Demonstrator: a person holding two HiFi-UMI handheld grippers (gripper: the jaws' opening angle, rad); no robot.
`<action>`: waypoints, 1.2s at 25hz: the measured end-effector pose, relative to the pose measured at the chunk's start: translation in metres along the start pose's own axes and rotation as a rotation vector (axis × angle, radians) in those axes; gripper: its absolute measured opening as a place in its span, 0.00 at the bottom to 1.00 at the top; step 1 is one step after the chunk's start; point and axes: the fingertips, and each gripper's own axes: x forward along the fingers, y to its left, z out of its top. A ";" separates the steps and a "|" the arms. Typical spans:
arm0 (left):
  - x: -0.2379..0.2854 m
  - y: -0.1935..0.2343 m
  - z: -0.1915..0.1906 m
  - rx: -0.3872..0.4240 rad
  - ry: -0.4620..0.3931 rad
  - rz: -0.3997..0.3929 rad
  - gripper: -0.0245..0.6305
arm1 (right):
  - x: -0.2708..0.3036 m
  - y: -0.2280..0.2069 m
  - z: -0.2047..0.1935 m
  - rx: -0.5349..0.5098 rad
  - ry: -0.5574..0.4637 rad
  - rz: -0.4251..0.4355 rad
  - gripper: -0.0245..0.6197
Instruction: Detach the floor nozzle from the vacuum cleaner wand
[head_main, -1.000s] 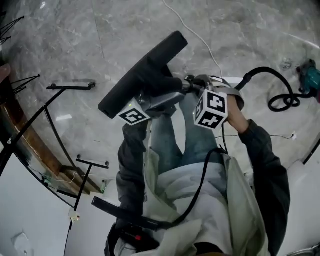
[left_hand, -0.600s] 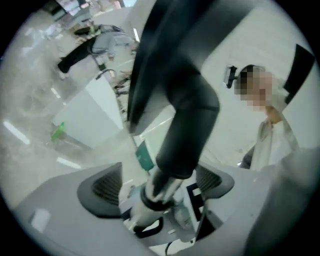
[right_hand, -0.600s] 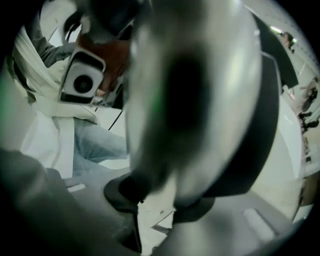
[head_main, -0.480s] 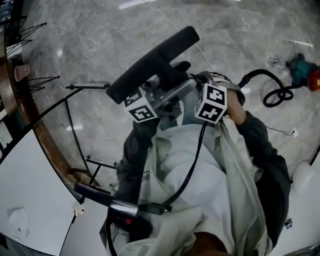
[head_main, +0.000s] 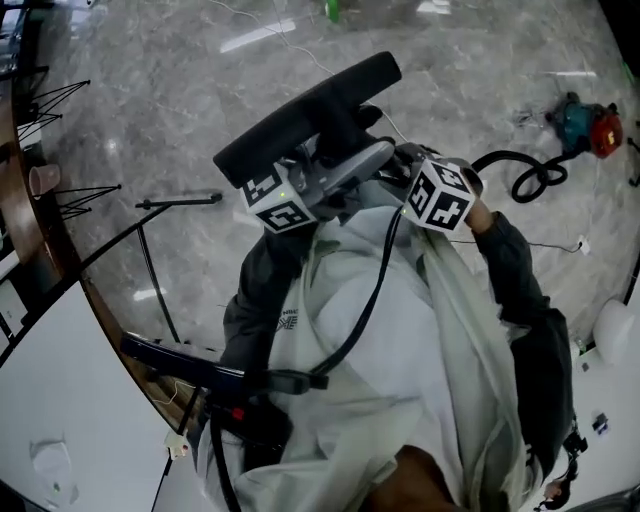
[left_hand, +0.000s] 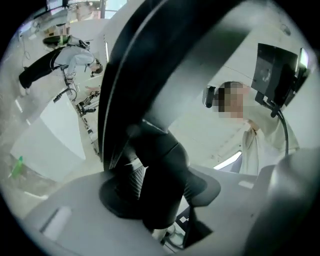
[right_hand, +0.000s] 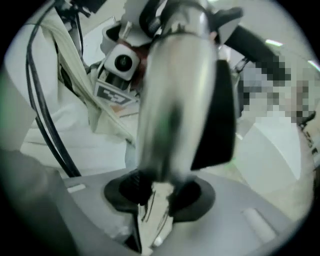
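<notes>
The black floor nozzle (head_main: 310, 110) is held up off the floor, close under my head, with the silver wand (head_main: 352, 170) running from its neck. My left gripper (head_main: 325, 165) has its marker cube toward the person's chest. Its jaws have just been closing and now press on the nozzle's black neck (left_hand: 160, 160), with the nozzle head (left_hand: 145, 60) looming above my left gripper (left_hand: 160, 187). My right gripper (head_main: 398, 168) is shut on the silver wand (right_hand: 175, 100), which stands between the pads of my right gripper (right_hand: 157, 192).
A black hose (head_main: 530, 175) and a teal-and-red tool (head_main: 585, 125) lie on the marble floor at the right. A round glass table with a wooden rim (head_main: 25, 240) and black legs curves along the left. The vacuum's black body (head_main: 200, 370) hangs at lower left. Another person (left_hand: 257, 135) stands beyond.
Both grippers have risen together with the nozzle and wand, which now sit closer to the head camera. The nozzle has lifted away from the floor.
</notes>
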 end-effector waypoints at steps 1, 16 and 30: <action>0.000 -0.002 0.009 0.019 -0.016 0.005 0.36 | -0.003 -0.009 0.014 0.026 -0.105 -0.071 0.25; 0.004 -0.018 0.035 -0.007 0.094 -0.144 0.40 | -0.011 0.011 0.073 -0.006 -0.458 0.336 0.11; 0.028 -0.007 0.036 0.283 0.045 0.198 0.20 | -0.034 -0.029 0.058 0.103 -0.409 -0.183 0.10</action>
